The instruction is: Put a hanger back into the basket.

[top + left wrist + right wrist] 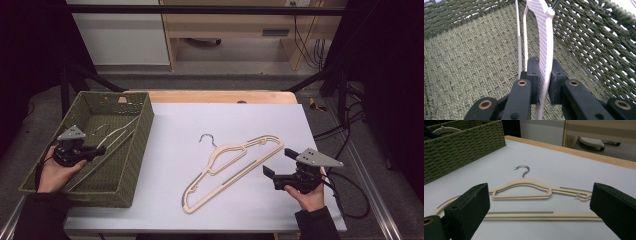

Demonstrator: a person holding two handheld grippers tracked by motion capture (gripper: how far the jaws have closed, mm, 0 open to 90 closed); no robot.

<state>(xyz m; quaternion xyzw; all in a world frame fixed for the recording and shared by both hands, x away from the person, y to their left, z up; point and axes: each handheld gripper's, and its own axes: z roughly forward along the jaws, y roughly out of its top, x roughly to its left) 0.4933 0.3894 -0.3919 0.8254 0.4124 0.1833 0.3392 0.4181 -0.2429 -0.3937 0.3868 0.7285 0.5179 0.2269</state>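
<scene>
A: The table [280, 115] has a pale grey sheet on it, with a wooden edge at 12 o'clock and cables on the floor toward 3 o'clock. What do you see on it?

B: A woven green basket [134, 165] stands at 9 o'clock. A cream hanger [227, 170] with a metal hook lies flat in the middle, its hook toward 12 o'clock.

A: And the left gripper [95, 150]?

B: It is inside the basket. Its jaws are closed tight on a white hanger [545, 45], on the flat textured arm. The rest of that hanger leans on the basket wall toward 1 o'clock.

A: What may go wrong there?

B: I think the hook or the thin lower bar can catch in the weave. If the hanger is lifted or pushed, the basket can be dragged or tipped. The grip is on a narrow arm, so the hanger may also turn between the pads.

A: And the right gripper [540, 202]?

B: Its jaws are wide apart and hold nothing. It sits at 4 o'clock, just beside the cream hanger and pointing at it. The hanger lies flat, so the jaws may push it over the sheet instead of taking it.
</scene>
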